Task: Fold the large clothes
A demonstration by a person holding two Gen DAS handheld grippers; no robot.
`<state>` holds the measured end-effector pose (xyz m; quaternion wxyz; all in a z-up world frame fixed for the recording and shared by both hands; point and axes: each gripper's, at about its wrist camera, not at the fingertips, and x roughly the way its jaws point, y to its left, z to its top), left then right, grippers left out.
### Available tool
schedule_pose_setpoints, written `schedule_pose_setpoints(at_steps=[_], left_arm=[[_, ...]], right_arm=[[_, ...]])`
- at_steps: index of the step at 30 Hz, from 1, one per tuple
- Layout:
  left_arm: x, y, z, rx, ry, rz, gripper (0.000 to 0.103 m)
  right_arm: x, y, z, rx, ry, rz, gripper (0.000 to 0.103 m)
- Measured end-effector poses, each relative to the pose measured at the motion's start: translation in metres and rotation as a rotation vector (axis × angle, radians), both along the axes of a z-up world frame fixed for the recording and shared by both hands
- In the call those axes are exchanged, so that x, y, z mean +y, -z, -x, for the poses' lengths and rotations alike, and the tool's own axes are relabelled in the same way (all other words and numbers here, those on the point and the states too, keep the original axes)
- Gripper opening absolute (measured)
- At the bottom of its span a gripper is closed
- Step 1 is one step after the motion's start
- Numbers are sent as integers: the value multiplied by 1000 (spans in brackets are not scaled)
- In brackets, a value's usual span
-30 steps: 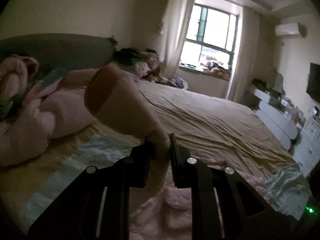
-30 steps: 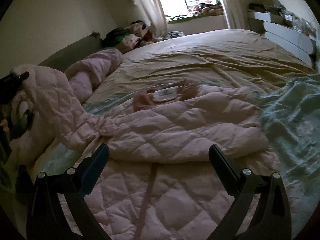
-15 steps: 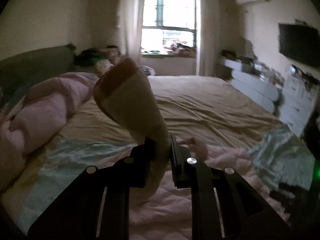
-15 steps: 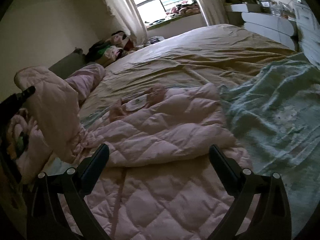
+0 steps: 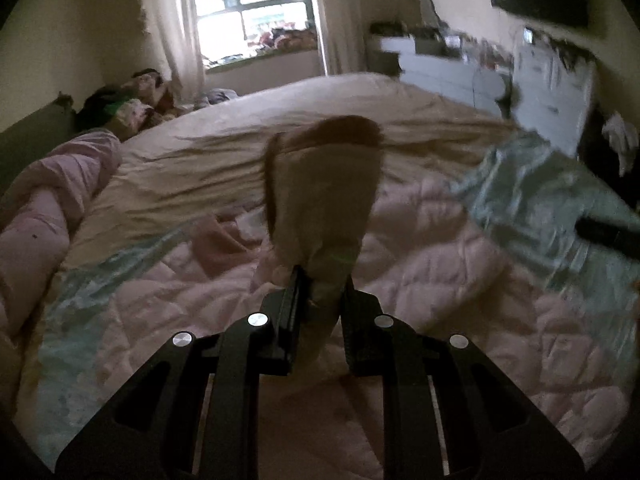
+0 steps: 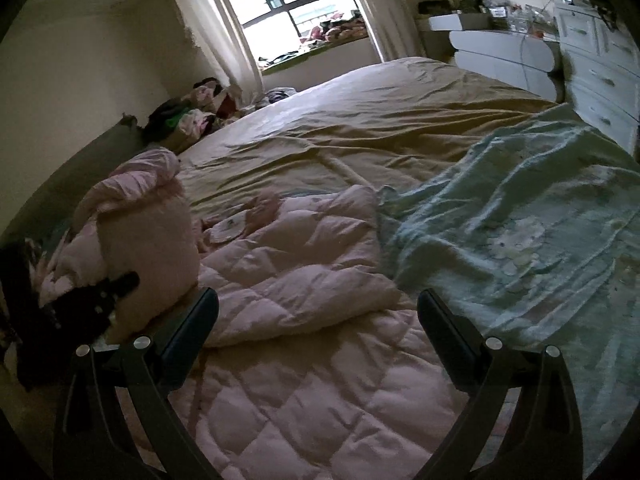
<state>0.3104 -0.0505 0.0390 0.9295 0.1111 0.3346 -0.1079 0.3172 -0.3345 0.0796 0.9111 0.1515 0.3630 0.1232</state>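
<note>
On the bed, near edge: pink quilted coat (image 6: pixel 304 280) spread flat, one part folded back over its body, collar with a pale label toward the middle of the bed (image 6: pixel 360 120).
Sleeve: pink coat sleeve (image 5: pixel 324 200) lifted off the bed, cuff end with a brownish lining up in the air, standing above the coat's body.
Left gripper (image 5: pixel 320 304): fingers clenched on the sleeve, fabric pinched between both pads, seen from the right wrist as a dark shape low on the left with the sleeve bulging above it.
Right gripper (image 6: pixel 318 316): fingers released and spread wide, nothing between them, hovering over the quilted coat near the bed's near edge.
Right side of bed: pale green blanket (image 6: pixel 512 232) with a light flower print, crumpled, touching the coat's right edge.
Left side of bed: pink duvet (image 5: pixel 48 200) bunched along the dark headboard (image 5: pixel 32 136).
Far left corner of bed: pile of mixed clothes (image 6: pixel 188 116), blurred.
Beyond the bed: window (image 6: pixel 296 12) with pale curtains, white drawers (image 6: pixel 600 72) along the right wall.
Bed surface: tan sheet, creased, bare across its far half.
</note>
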Motion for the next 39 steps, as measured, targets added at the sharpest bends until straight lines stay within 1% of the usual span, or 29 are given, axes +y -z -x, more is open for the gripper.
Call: schedule_pose_setpoints(at_steps=[4, 9, 11, 15, 16, 18, 19, 20, 22, 25, 26, 27, 28, 29, 31, 34, 38, 39], left_arm=[[-18, 25, 7, 28, 45, -53, 13], [-32, 52, 12, 74, 61, -104, 14], [-34, 59, 14, 86, 63, -125, 14], [-34, 63, 18, 95, 61, -147, 15], [-36, 64, 19, 97, 63, -147, 21], [-33, 65, 22, 102, 61, -135, 59], [-32, 65, 24, 100, 49, -136, 80], [-30, 66, 25, 98, 42, -134, 80], [-25, 67, 28, 125, 54, -95, 80], [-18, 64, 34, 139, 50, -76, 81], [-14, 61, 37, 130, 43, -66, 87], [-8, 55, 41, 116, 33, -45, 92], [-1, 51, 44, 110, 21, -22, 94], [6, 47, 45, 112, 7, 0, 94], [27, 39, 45, 128, -37, 58, 94], [55, 32, 43, 138, -114, 96, 94], [96, 24, 45, 122, -213, 139, 94], [107, 22, 46, 119, -237, 157, 94]], right_arm=[[-9, 5, 0, 16, 22, 9, 99], [-15, 6, 1, 20, 41, 19, 99], [-15, 6, 1, 21, 40, 19, 99], [-12, 7, 0, 27, 26, 20, 99], [-10, 7, 0, 29, 21, 23, 99], [-5, 9, -1, 37, 4, 22, 99], [-2, 9, -1, 39, -2, 21, 99], [3, 9, -1, 43, -12, 21, 99], [11, 10, -2, 50, -30, 23, 99], [24, 8, -4, 54, -54, 32, 99], [31, 8, -6, 57, -70, 29, 99], [35, 8, -7, 64, -81, 27, 99], [40, 8, -10, 71, -93, 21, 99], [46, 8, -13, 77, -108, 7, 99], [61, 9, -21, 93, -130, 13, 99], [82, 12, -36, 122, -179, -17, 99], [105, 19, -58, 168, -186, -38, 99], [110, 22, -64, 183, -190, -49, 97]])
